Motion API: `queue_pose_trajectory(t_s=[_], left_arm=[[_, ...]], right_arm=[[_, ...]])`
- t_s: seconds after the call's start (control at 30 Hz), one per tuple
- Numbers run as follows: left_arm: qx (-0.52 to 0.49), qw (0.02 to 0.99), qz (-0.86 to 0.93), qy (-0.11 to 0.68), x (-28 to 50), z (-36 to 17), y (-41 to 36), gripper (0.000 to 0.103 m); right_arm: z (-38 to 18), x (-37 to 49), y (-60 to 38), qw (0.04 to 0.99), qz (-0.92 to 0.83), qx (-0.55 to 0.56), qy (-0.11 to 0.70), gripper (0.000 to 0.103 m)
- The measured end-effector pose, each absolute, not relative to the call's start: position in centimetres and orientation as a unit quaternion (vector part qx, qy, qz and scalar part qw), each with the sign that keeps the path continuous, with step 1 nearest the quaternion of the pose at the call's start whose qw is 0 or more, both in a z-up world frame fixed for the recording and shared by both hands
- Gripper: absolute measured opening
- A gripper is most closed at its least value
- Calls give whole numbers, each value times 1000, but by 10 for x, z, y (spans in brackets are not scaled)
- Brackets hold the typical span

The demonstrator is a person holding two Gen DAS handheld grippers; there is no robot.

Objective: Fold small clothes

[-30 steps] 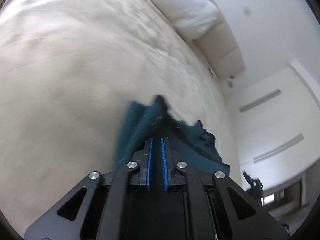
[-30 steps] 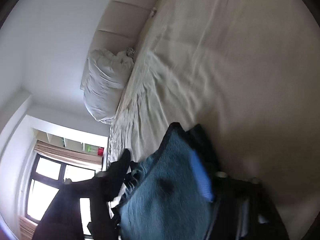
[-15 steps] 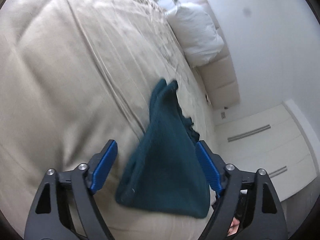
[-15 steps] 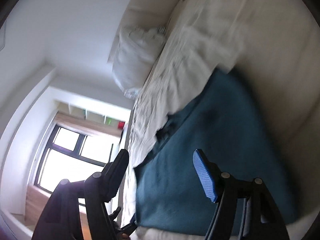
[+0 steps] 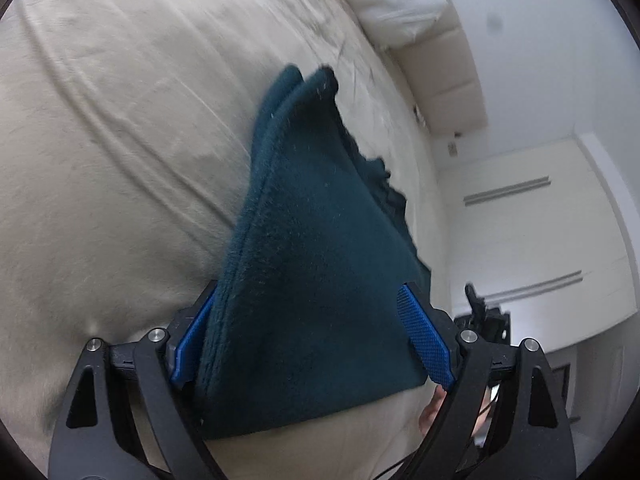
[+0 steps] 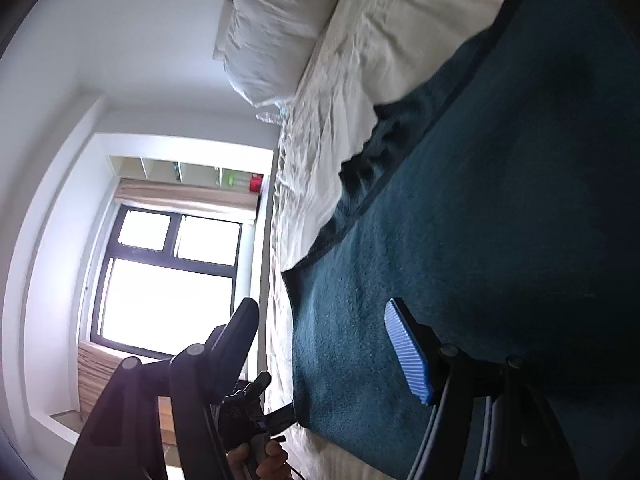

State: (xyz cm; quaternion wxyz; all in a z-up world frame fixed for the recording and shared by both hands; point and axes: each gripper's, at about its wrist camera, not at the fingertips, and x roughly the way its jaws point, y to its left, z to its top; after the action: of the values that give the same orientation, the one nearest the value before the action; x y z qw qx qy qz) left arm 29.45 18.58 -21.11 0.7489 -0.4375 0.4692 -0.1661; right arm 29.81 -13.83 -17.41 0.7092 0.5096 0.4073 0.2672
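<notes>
Teal cloth point(image 5: 320, 248) lies folded on bed sheet point(image 5: 120, 128), between spread fingers of left gripper point(image 5: 312, 340). Right gripper point(image 6: 324, 344) spread apart over cloth's edge.

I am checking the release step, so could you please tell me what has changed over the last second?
Both tools let go: the left hand-held gripper, shut on the teal garment a second ago, now stands wide open, and the right hand-held gripper has opened too. The garment, lifted and bunched before, now lies folded flat on the bed. The bed and the pillow are unchanged.
</notes>
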Motion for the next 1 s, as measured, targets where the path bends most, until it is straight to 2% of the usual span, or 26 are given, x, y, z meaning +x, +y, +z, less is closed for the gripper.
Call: queue_pose_trajectory(t_s=[0.1,0.2,0.33,0.37,0.43,0.5,0.63,0.83,0.87,0.93,1.0], left_arm=[[-436,728,-181,496,308,-212,188,79],[-405,721,-178,533,322,-212,181,66],[-371,724,-178,553,325,-208,165,55],[-372,721,-180,556,325,-209,162,50],[-374,717,-175,562,324,-212,160,28],[-373,717,-169,564,323,-214,161,16],[-374,729,-166,550,319,-198,161,13],[-344,753,-177,532,315,-145,137,13],[-336,759,-183,528,315,-134,128,13],[-317,769,-196,519,318,-114,106,13],[-288,779,-217,513,323,-95,69,13]], right_arm=[[-171,310,-124,702,280,491,433,69],[-170,316,-115,703,285,474,447,69],[-178,319,-106,698,291,466,460,69],[-179,319,-104,698,289,461,465,69],[-182,320,-101,701,284,450,476,63],[-186,322,-103,697,279,448,485,60],[-186,322,-104,700,281,436,492,56],[-187,322,-109,688,290,451,489,57],[-186,321,-112,685,292,455,489,59],[-180,320,-124,675,306,475,475,71],[-176,322,-137,660,321,502,457,78]])
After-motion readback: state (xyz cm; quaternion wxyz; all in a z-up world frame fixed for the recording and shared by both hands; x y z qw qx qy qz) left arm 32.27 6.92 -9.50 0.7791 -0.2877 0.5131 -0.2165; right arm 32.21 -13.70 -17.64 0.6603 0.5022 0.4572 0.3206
